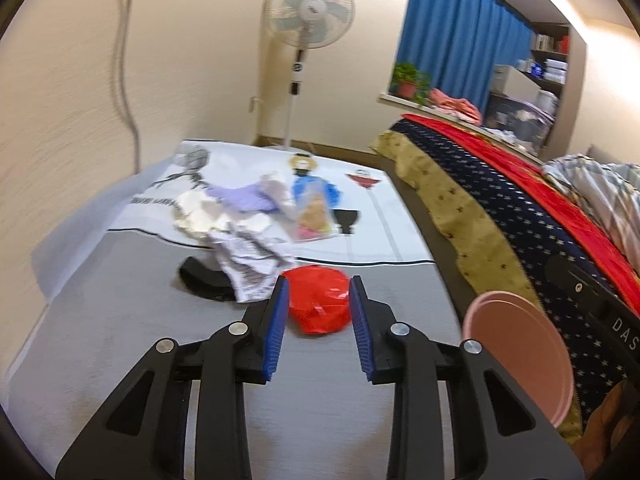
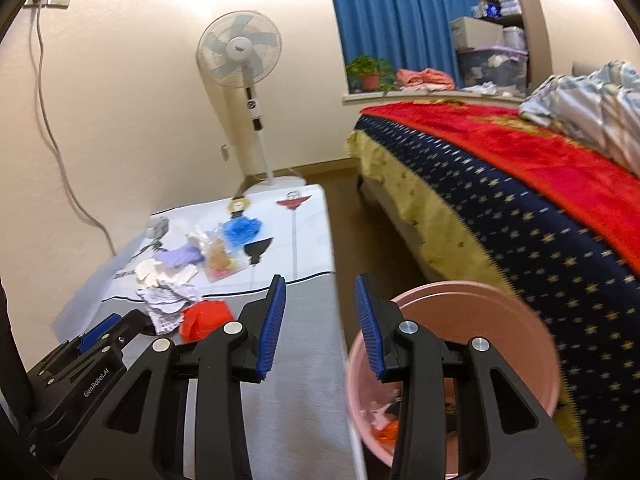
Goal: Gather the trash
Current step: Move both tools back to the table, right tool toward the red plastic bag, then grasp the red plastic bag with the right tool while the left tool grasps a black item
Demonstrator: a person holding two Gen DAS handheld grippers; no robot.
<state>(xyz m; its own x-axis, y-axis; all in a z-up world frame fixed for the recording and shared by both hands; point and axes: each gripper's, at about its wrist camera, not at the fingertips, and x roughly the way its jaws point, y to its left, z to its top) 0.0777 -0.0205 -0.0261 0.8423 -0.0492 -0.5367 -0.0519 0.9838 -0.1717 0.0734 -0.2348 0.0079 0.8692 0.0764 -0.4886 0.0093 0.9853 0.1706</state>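
I line the left gripper, jaws apart, on the red wrapper at twelve o'clock — light, crinkly, pinch mid-bulge; right gripper empty, gaping.

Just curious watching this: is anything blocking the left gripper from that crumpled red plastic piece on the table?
Nothing visible does. The crumpled red plastic piece lies just past the left gripper, framed between its open blue pads, with bare grey tabletop around.
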